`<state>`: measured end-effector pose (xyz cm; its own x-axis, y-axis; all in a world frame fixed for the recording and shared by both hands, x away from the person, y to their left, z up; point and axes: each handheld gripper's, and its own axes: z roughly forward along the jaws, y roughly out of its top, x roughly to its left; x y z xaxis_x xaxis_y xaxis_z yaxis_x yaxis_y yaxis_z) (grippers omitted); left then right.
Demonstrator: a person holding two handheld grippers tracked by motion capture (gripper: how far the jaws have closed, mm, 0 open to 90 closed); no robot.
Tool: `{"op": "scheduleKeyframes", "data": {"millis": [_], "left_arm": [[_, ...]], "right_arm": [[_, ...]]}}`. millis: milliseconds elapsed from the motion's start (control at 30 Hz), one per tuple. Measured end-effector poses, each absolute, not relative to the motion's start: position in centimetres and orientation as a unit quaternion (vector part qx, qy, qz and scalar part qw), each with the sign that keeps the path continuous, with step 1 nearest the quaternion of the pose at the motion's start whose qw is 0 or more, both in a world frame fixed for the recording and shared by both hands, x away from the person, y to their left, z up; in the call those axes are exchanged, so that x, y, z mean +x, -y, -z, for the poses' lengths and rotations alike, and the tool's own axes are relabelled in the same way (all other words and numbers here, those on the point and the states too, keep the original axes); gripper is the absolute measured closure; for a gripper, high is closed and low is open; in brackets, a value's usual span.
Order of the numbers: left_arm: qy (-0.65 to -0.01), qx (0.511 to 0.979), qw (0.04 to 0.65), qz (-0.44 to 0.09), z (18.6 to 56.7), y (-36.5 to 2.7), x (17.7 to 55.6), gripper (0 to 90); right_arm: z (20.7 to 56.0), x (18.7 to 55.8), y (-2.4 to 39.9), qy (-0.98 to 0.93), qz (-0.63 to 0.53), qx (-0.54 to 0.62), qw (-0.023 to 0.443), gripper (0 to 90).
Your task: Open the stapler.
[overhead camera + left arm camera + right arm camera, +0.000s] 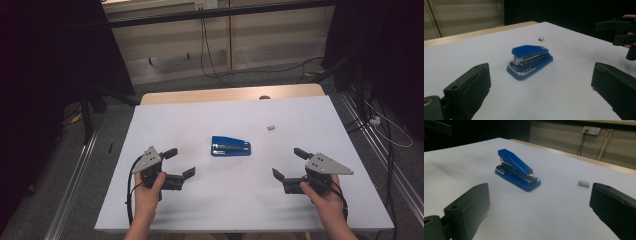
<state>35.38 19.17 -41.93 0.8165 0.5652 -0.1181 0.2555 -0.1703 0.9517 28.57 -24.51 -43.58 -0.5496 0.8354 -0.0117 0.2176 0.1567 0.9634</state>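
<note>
A blue stapler (230, 146) (530, 60) (517, 170) lies closed at the middle of the white table (200, 115). A small grey block of staples (271, 127) (540, 38) (583, 183) rests beyond it to the right. My left gripper (180, 163) (539, 92) is held at the near left, jaws wide open and empty, pointing toward the stapler. At the near right my right gripper (289, 163) (539, 212) is also open and empty, aimed at the stapler. The right gripper (621, 31) appears far off in the left gripper view.
A wooden strip (230, 93) runs along the table's far edge. Black stands and cables (210, 55) lie on the floor beyond, with a metal rail (370, 135) beside the table at right.
</note>
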Motion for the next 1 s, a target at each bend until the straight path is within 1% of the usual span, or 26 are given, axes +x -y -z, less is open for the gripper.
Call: {"op": "scheduleKeyframes", "data": {"millis": [133,433,567,833,1000], "left_arm": [[-0.272,0.757,0.579,-0.134,42.0,-18.6,35.9,2.8],[-0.274,0.761,0.576,-0.121,41.7,-17.8,37.5,3.0],[-0.274,0.764,0.57,-0.125,41.9,-17.1,38.5,3.1],[-0.273,0.767,0.571,-0.107,42.0,-15.9,39.8,3.2],[-0.273,0.766,0.571,-0.108,42.2,-15.7,40.4,3.5]], "right_arm": [[43.3,29.2,24.2,-0.7,-0.535,0.372,0.291,2.5],[42.9,30.1,24.4,-0.698,-0.539,0.373,0.289,2.6],[42.8,30.6,24.4,-0.696,-0.539,0.375,0.29,2.5],[42.7,31.3,23.7,-0.704,-0.533,0.371,0.288,2.5],[42.6,32.1,23.0,-0.707,-0.534,0.366,0.286,2.5]]}}
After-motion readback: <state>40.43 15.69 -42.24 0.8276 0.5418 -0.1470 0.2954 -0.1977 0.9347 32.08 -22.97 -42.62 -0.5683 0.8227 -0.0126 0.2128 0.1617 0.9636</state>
